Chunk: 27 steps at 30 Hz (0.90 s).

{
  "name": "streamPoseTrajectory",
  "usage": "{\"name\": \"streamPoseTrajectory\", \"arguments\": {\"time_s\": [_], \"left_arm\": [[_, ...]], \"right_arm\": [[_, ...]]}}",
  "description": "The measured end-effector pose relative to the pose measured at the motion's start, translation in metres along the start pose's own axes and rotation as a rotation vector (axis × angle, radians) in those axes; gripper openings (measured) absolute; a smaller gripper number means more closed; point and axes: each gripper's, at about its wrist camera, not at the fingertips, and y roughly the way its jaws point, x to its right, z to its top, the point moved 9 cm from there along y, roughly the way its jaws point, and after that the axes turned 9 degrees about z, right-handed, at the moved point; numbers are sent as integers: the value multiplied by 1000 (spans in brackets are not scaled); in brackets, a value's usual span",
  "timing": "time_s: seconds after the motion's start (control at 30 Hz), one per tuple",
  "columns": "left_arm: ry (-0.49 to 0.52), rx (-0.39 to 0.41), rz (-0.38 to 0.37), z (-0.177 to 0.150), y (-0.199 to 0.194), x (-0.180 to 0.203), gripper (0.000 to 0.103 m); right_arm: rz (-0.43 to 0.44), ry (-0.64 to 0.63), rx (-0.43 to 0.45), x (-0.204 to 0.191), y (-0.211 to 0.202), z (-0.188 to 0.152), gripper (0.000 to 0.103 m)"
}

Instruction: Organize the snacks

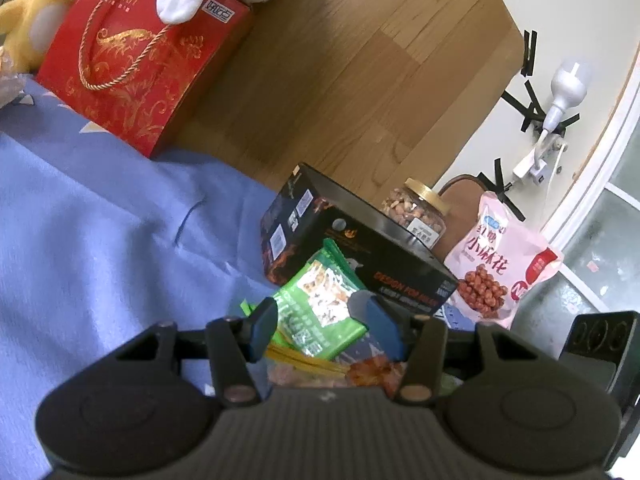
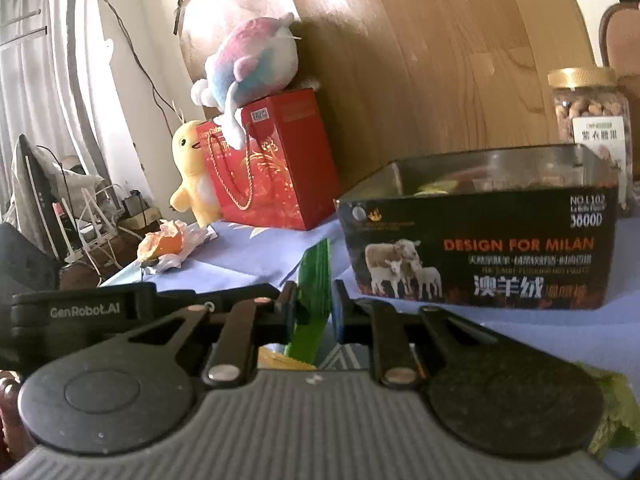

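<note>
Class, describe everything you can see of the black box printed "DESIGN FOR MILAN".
The black box is an open-topped rectangular carton, apparently glossy printed cardboard, with orange lettering, sheep pictures and white Chinese characters on its long side. It stands upright on the blue cloth. A few items lie inside, unclear which. A nut jar stands behind it, a pink snack bag at its end, and a green snack packet lies against its front.

left gripper (image 1: 318, 322) points a bit downward, jaws about half apart with a green snack packet (image 1: 320, 308) sitting between them. right gripper (image 2: 314, 308) is tilted down slightly too, its jaws pinched narrow on the packet's edge (image 2: 316, 284).
</note>
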Motion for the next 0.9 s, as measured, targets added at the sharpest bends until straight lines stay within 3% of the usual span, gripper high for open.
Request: {"name": "streamPoseTrajectory", "arguments": {"time_s": [0.27,0.5,0.9], "left_arm": [[24,-45,-8,-7,5,4,50],[14,-78,0,-10,8,1,53],[-24,-115,8,-13,13,-5,54]], "right_arm": [[-42,-41,0,0,-1,-1,20],[-72,1,3,13,-5,-5,20],[-34,8,-67,9,3,-14,27]]}}
